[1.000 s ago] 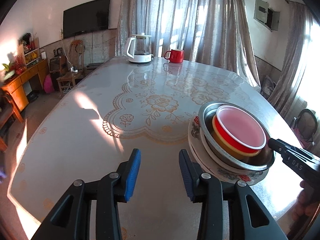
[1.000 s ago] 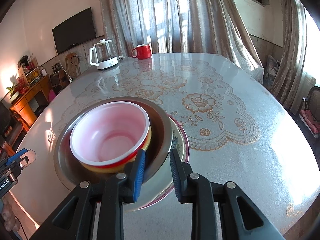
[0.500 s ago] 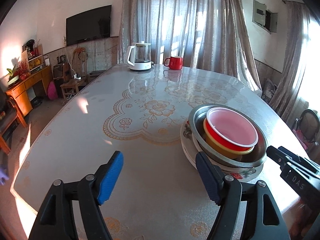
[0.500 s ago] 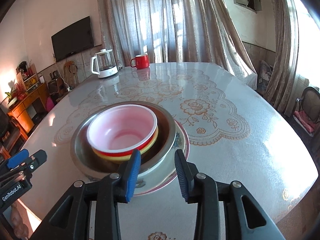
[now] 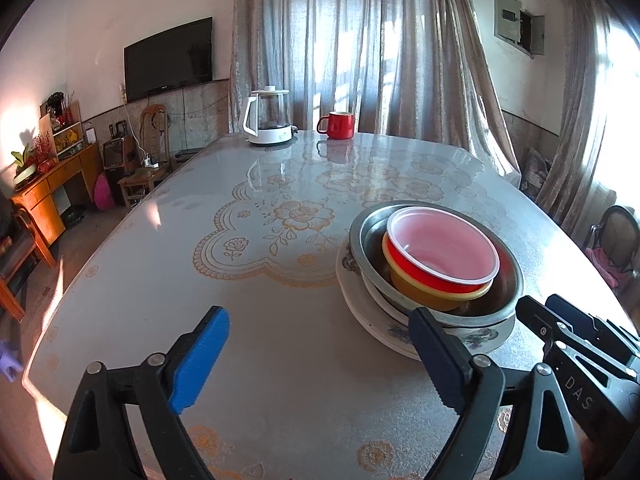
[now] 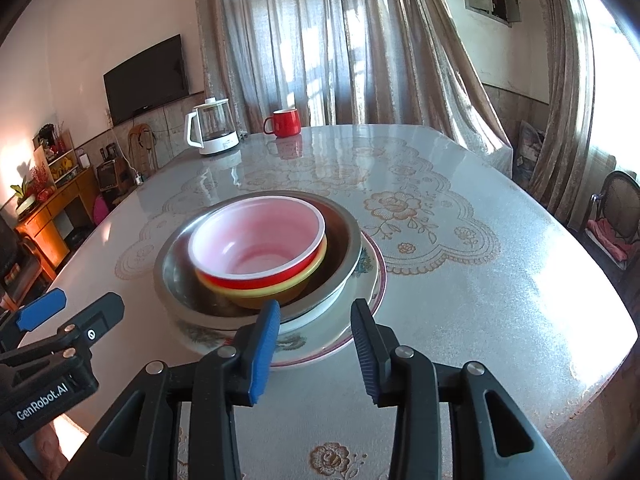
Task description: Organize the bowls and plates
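- Seemingly, the stacking step is finished or close to it: a red plastic bowl with a pale pink inside (image 6: 260, 240) is nested in a yellow plastic bowl (image 6: 280, 286), which sits in a shallow steel basin (image 6: 344, 240).
- That basin is carried by a white floral ceramic bowl (image 6: 200, 334), and a flat white plate with a dark red rim (image 6: 374, 276) lies at the bottom of the pile.
- The whole stack is seen on the near part of the glossy floral-patterned tabletop (image 6: 480, 280), well apart from the white-based glass kettle (image 6: 210, 132) and the red ceramic mug (image 6: 286, 122) at the far end.
- The left tongs (image 5: 320, 356) are spread wide and are opening; nothing is held between them, and only bare tabletop is framed, with the stack just to their right.
- The right tongs (image 6: 316, 346) stand at a modest gap and are also opening; the plate's near edge is seen through the gap, yet no pad is pressed on any dish.
- It is judged that both tools are being cleared from the pile.
- Should the stack need moving, a grip on the rim of the lowest dishes would be called for, since the light plastic bowls sit slightly tilted and could slide.
- No other loose dish is visible to be added.
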Demonstrator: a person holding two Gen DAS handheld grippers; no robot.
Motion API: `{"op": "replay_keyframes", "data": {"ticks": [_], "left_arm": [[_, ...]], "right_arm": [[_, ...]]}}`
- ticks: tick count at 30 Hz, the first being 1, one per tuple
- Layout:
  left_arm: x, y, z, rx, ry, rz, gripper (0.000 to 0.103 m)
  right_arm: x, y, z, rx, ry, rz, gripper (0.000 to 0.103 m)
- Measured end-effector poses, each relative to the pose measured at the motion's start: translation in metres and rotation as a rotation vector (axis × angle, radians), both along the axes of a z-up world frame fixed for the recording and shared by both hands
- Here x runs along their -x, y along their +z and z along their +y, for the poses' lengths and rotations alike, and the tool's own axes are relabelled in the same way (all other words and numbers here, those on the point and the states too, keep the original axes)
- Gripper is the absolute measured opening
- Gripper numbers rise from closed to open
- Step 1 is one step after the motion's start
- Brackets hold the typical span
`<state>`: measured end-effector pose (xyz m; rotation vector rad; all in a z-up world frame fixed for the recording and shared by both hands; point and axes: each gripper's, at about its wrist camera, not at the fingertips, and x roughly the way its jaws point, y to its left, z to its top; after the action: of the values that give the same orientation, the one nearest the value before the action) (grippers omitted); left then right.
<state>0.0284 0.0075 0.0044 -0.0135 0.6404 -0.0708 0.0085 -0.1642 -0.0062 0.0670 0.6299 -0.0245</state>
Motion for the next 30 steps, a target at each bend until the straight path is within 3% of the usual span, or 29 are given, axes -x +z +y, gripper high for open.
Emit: {"op": "replay_keyframes", "data": {"ticks": [30], "left_arm": [[0.0042, 0.004, -0.0101, -0.029, -0.019, -0.02, 0.097]], "right_arm": [[0.0022, -0.0028, 0.0018, 0.012, -0.001, 0.012, 0.038]]}}
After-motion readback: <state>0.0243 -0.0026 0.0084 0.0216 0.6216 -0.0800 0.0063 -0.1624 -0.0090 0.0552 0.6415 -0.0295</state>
